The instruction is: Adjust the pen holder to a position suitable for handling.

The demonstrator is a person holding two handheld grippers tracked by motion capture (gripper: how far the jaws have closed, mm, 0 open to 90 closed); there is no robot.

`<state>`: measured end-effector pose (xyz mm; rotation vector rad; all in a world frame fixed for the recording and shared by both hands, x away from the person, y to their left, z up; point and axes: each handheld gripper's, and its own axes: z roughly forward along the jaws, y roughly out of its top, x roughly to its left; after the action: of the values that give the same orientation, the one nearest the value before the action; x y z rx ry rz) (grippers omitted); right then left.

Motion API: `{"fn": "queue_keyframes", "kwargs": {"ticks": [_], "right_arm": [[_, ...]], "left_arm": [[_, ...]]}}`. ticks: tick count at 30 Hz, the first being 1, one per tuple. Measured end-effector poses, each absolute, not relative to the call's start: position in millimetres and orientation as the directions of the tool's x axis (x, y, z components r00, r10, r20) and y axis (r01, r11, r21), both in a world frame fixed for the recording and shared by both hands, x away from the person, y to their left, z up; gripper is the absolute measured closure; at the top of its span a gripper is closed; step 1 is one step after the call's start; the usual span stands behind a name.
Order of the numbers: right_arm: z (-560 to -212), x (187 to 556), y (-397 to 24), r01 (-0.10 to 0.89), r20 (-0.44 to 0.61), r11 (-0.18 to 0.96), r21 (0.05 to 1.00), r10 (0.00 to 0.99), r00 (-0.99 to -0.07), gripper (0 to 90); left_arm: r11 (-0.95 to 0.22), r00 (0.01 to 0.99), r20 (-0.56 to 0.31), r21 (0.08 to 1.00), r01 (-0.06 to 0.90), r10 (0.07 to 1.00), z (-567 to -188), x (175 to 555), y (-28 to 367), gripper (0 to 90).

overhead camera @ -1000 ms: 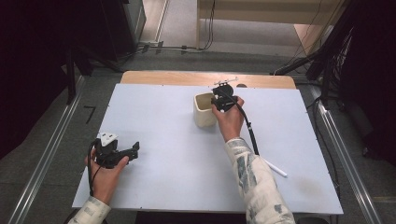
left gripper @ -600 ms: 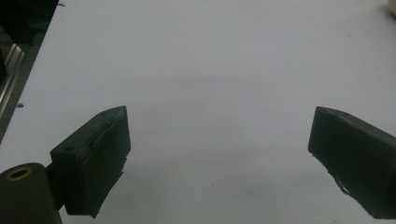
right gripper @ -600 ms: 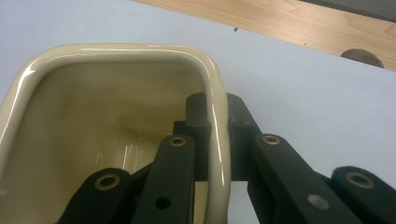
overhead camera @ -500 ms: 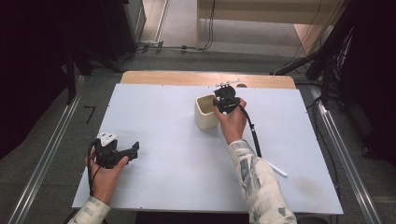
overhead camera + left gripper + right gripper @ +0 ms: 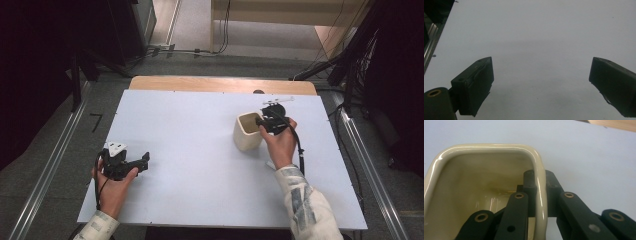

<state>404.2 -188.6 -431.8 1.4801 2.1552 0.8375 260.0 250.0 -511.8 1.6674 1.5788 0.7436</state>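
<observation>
Glossy cream ceramic cup with rounded-square rim [image 5: 248, 131] [image 5: 486, 182], upright, mouth open, inside bare; sits at table's 2 o'clock area. Right gripper [image 5: 261, 121] [image 5: 540, 187] pinches its wall at 3 o'clock side.

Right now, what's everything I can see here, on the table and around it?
Cup: one, cream, square-mouthed, right of the table's middle, seemingly empty.
Table: one, white top, wooden strip along the far edge.
Small white object: one, on the table by the right wrist; too small to identify.
Cables: several, on the floor beyond the table.
Left tongs: black, open, near the table's left front, holding nothing.
Right tongs: black, shut on the cup's rim, one jaw inside.
Hands: two, patterned sleeves.
</observation>
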Motion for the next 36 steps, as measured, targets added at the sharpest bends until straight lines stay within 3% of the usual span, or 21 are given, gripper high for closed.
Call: {"fn": "queue_keyframes", "kwargs": {"ticks": [10, 17, 21, 29, 31, 36], "right_arm": [[-430.9, 393.3, -249.9, 0.726, 0.014, 0.179, 0.664, 0.968, -0.252, 80.5], [-430.9, 392.8, -248.8, 0.72, -0.008, 0.189, 0.667, 0.969, -0.248, 80.1], [-432.0, 392.6, -252.6, 0.722, 0.032, 0.163, 0.672, 0.968, -0.248, 77.8], [-435.9, 388.6, -268.3, 0.704, 0.14, 0.068, 0.707, 0.962, -0.233, 59.4], [-438.0, 386.5, -270.7, 0.699, 0.178, 0.045, 0.714, 0.953, -0.243, 51.3], [-439.2, 380.3, -276.2, 0.679, 0.189, 0.027, 0.734, 0.951, -0.243, 42.4]], "left_arm": [[0.0, 0.089, -0.064, 0.813, 0.583, 0.994, -512.2, 261.9, 247.9, 6.6], [-0.002, 0.089, -0.061, 0.814, 0.581, 0.994, -512.2, 261.4, 248.5, 6.5], [-0.003, 0.09, -0.06, 0.815, 0.58, 0.994, -511.8, 260.9, 248.6, 6.5], [-0.004, 0.09, -0.059, 0.814, 0.581, 0.994, -512.1, 261.2, 248.5, 6.5], [-0.003, 0.088, -0.059, 0.813, 0.582, 0.994, -512.2, 261.3, 248.1, 6.5], [-0.004, 0.087, -0.058, 0.812, 0.584, 0.995, -512.5, 261.4, 247.7, 6.5]]}}
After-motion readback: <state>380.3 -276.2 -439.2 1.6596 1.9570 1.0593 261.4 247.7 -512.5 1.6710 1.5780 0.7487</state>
